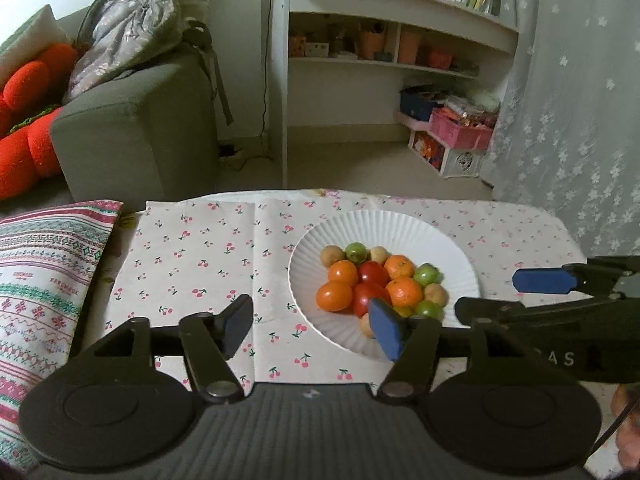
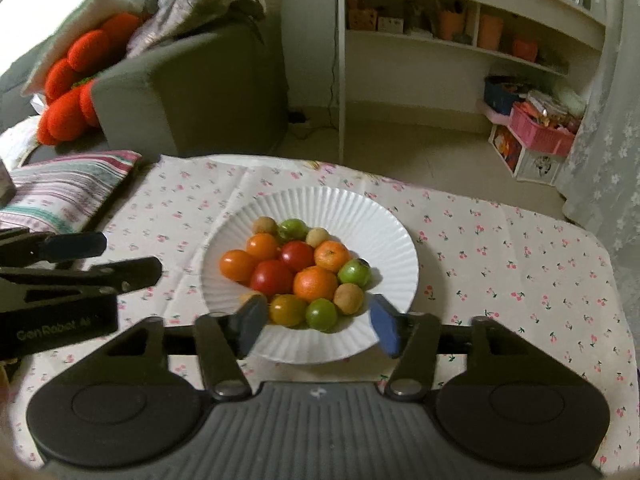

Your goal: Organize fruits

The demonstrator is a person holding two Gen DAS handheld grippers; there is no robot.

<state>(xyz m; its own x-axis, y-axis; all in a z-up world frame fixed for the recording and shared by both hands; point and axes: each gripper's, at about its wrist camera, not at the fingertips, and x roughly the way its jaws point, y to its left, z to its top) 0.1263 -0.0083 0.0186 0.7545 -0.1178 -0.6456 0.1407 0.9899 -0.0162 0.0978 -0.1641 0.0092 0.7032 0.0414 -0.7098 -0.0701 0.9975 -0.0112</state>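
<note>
- I see the fruits (image 2: 298,270) heaped together in the middle of the white ribbed plate (image 2: 384,224), which sits on the cherry-print cloth (image 2: 520,272).
- My right gripper (image 2: 318,326) hangs over the plate's near rim, jaws released, gripping nothing.
- My left gripper (image 1: 312,326) is left of the plate, also released and empty.
- A striped cushion (image 1: 44,264) lies far left.

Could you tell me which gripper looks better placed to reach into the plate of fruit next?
Probably the right gripper: its open, empty jaws frame the near rim of the white plate. The left gripper, also open and empty, points mostly at tablecloth left of the plate.
</note>
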